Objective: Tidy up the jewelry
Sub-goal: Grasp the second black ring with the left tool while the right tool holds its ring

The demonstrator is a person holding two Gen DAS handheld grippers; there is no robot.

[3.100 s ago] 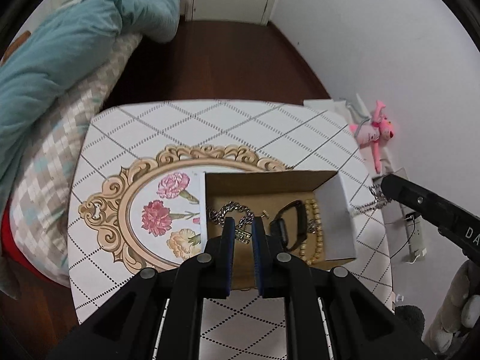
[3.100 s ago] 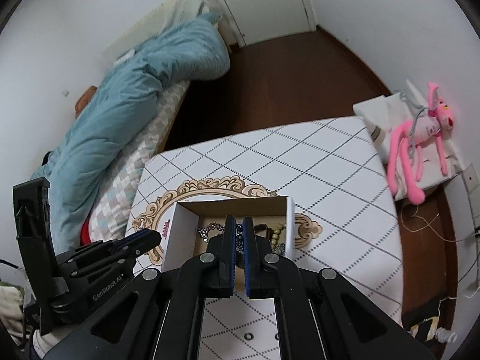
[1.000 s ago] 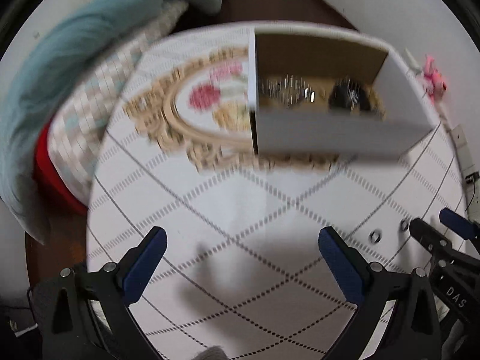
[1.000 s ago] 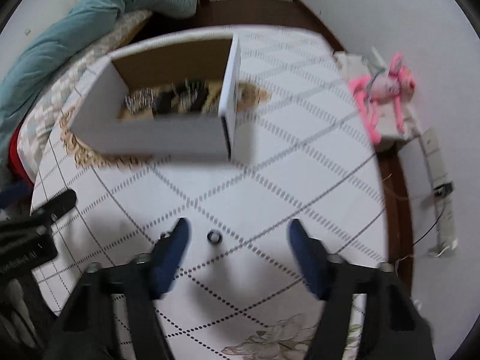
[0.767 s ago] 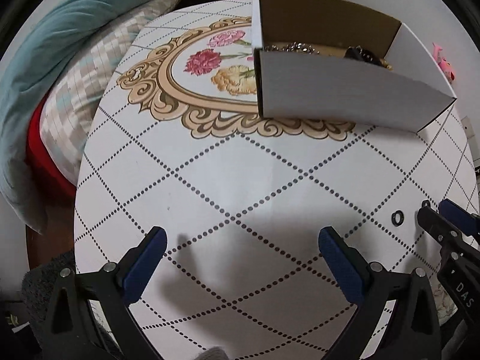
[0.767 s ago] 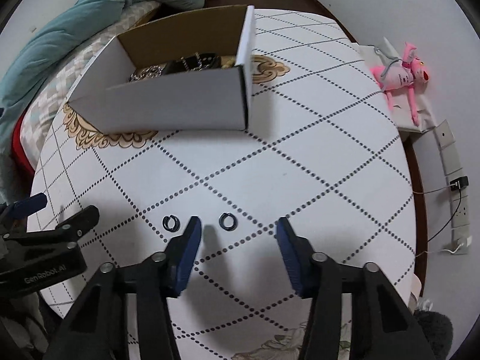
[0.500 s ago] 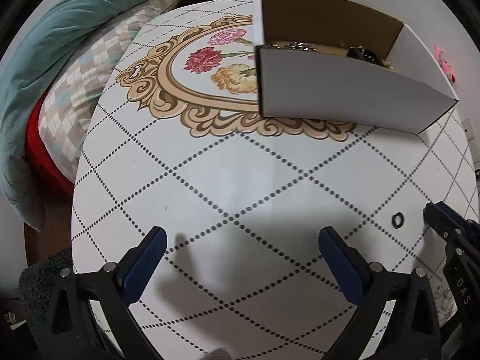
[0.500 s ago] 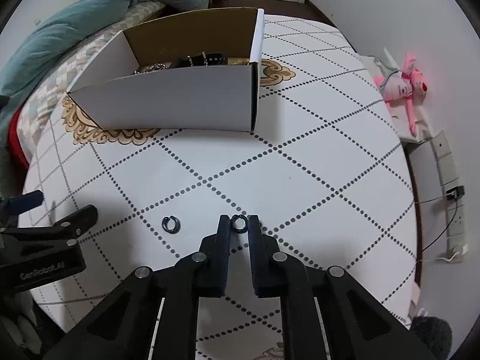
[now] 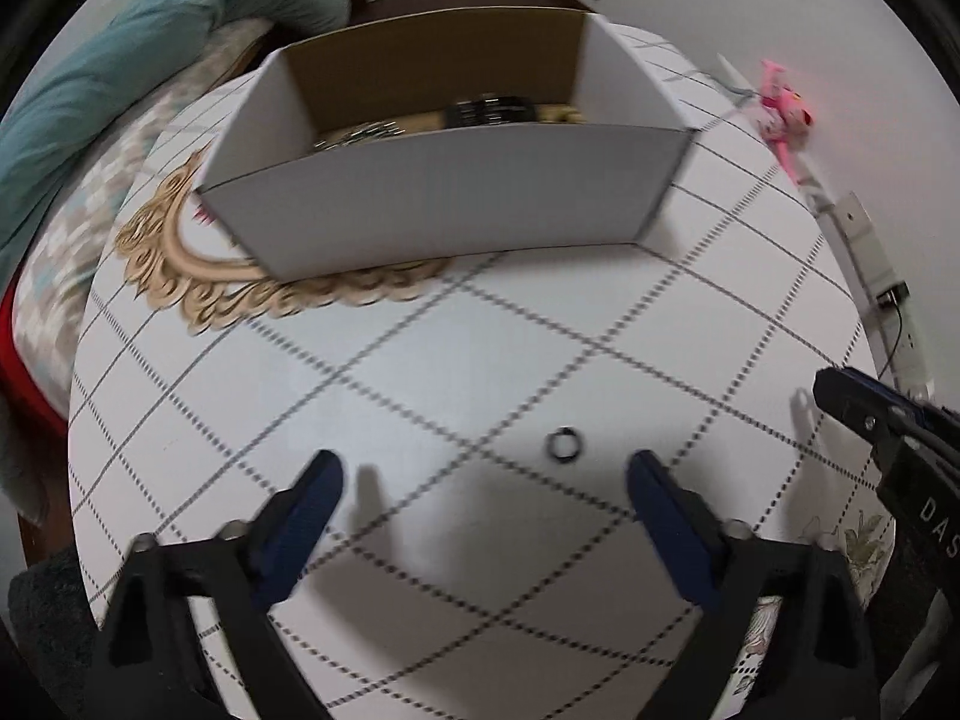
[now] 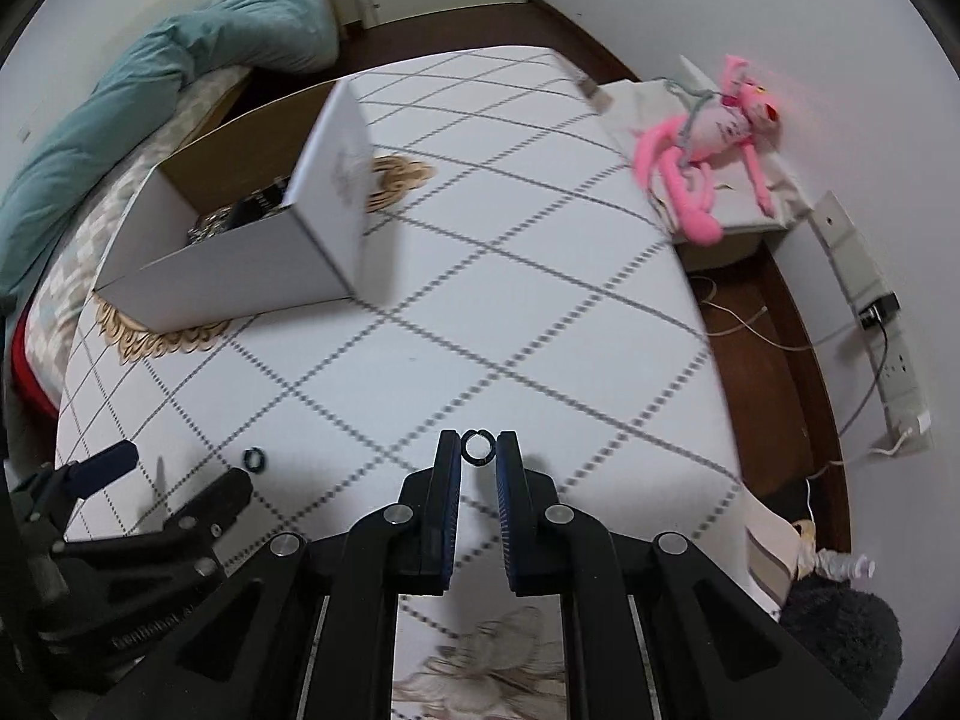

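Observation:
A white cardboard box [image 9: 444,192] with chains and a dark watch inside stands at the back of the patterned table [image 9: 420,360]; it also shows in the right wrist view [image 10: 240,258]. My left gripper [image 9: 480,474] is wide open, low over the table, with a small black ring [image 9: 566,444] lying between its fingers nearer the right one. That ring also shows in the right wrist view [image 10: 254,459]. My right gripper [image 10: 478,450] is shut on a second black ring [image 10: 478,447], held at its fingertips above the table.
A bed with a teal duvet [image 10: 150,84] borders the table's left side. A pink plush toy [image 10: 708,132] lies on a low stand to the right. A power strip [image 10: 888,360] and cables sit on the floor by the right wall.
My right gripper closed on one ring and lifted it off the table. My left gripper swung right and now straddles the other ring, staying open.

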